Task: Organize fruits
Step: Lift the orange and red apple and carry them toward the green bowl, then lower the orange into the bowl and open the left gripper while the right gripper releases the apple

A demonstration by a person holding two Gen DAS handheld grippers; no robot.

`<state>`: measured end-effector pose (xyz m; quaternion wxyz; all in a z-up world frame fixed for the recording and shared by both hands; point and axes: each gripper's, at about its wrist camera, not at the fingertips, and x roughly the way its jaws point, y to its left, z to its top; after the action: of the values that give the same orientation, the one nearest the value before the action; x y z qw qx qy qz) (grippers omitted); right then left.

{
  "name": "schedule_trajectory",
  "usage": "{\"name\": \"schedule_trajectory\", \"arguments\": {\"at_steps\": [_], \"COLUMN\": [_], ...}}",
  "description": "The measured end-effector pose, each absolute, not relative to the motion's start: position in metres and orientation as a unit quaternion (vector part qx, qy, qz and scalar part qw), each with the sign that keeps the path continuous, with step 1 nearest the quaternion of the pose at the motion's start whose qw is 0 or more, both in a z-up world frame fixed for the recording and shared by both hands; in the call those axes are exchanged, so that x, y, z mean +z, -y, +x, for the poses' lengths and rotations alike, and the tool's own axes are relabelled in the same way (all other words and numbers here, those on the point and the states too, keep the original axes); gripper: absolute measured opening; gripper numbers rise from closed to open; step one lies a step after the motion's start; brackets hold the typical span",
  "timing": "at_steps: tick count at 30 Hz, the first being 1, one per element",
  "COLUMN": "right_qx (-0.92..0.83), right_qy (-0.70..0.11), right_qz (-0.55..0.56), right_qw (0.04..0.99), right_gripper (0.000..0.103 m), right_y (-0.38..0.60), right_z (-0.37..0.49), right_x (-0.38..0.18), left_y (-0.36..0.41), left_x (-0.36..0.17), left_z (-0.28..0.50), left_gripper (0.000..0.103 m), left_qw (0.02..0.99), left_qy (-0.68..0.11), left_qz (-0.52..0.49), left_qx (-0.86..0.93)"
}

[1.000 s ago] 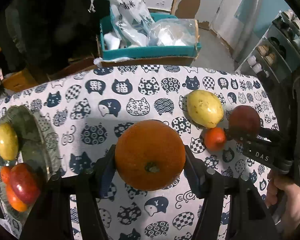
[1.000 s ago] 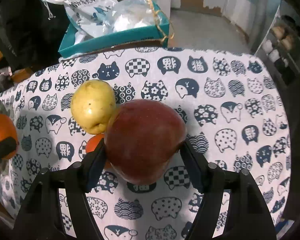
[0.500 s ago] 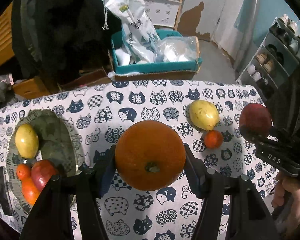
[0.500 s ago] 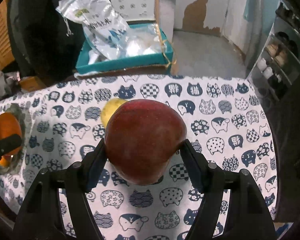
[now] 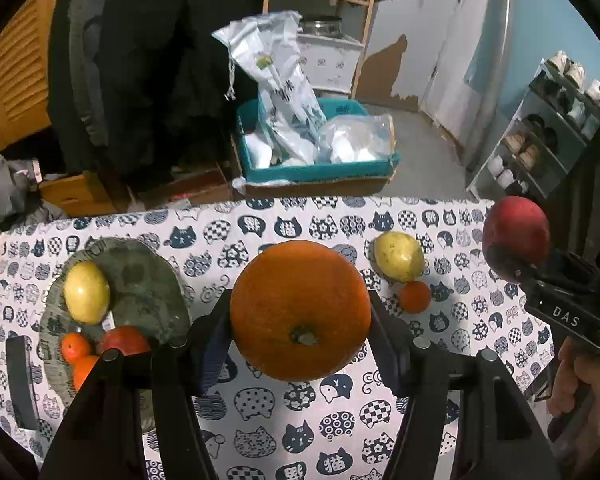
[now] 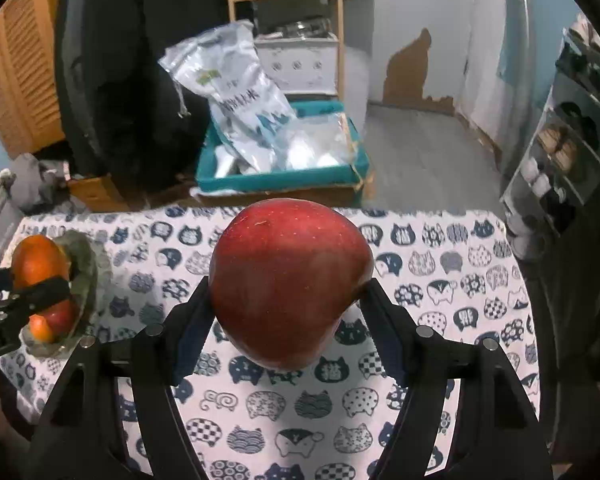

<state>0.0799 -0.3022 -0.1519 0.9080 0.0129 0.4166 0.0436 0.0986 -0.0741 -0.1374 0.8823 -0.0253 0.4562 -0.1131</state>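
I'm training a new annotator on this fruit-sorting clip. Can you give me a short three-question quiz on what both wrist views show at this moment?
1. True or false: the left gripper is shut on the orange.
2. What does the right gripper hold? A) a yellow fruit B) the red apple C) nothing
3. Which fruits lie on the cat-print tablecloth outside the grey plate?

Key
1. True; both fingers press its sides.
2. B
3. A yellow fruit and a small orange fruit beside it.
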Motion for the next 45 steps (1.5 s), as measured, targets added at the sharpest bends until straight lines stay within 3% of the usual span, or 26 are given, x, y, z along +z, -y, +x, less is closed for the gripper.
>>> {"name": "schedule_trajectory", "arguments": {"at_steps": [22,45], "right_qx": [0.128,0.213], "right_qy": [-0.360,-0.389], "right_qz": [-0.022,-0.028], "right_qw": [0.924,0.896], "right_gripper": [0.072,0.072], "right_y": [0.220,0.112], "right_z": [0.058,0.090], "right_x": [-0.095,-0.114], "left_y": [0.003,-0.095], "left_x": [-0.085,-0.114], "left_z": [0.069,0.074], "left_gripper": [0.064,0.064], "left_qw": [0.920,0.912], "left_qy": [-0.385,-0.400], "left_qz": [-0.048,-0.085], "left_qx": [-0.062,0.017]}}
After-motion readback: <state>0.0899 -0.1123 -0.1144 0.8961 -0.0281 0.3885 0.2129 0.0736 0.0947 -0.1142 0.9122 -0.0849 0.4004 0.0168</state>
